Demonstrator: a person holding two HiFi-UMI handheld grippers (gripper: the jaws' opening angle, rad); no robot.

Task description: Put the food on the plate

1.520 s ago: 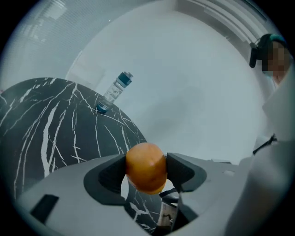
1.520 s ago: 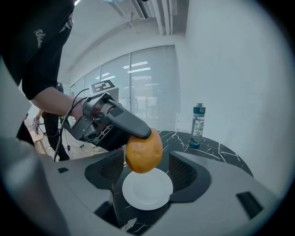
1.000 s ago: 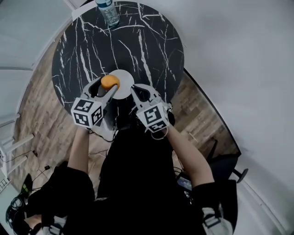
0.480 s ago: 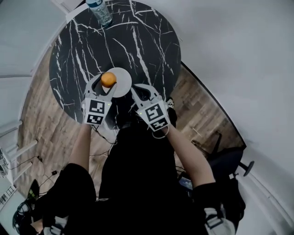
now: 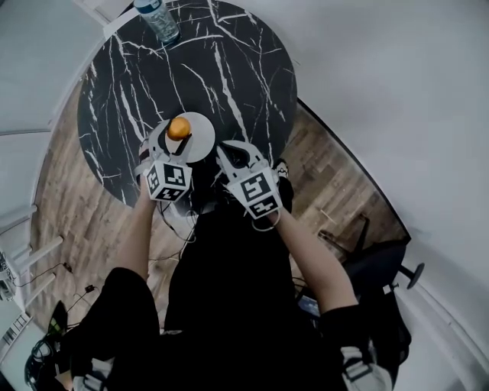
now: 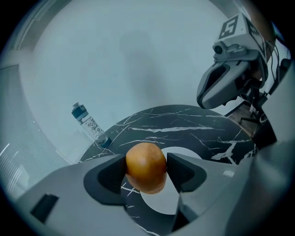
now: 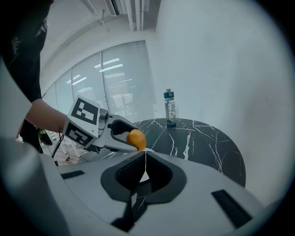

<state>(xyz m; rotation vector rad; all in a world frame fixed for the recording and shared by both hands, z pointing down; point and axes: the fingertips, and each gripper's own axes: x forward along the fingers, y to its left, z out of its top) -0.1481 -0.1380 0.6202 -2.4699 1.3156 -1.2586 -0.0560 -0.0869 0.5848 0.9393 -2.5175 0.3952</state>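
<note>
- Our left tongs (image 6: 146,168) are clamped on the food, a round orange fruit with a smooth skin (image 6: 146,166); one pad presses each side of it.
- The fruit sits in the tongs over the near-left part of the small round white plate (image 5: 203,143). In the left gripper view the plate shows below and behind it. We cannot tell whether the fruit touches the plate.
- The plate lies on the round black marble desk with white veins (image 5: 229,69), close to the edge nearest us.
- Our right tongs (image 7: 144,161) are clenched with nothing between them; the two pads meet along a thin line.
- In the head view the right tongs (image 5: 225,153) hang just beside the plate on its right, at the desk's near edge, apart from the left tongs (image 5: 179,131).
- A clear plastic water bottle with a blue cap (image 5: 157,19) stands upright at the far edge of the desk, well apart from the plate.
- A wooden plank floor (image 5: 61,206) shows around the desk, beneath our arms.
</note>
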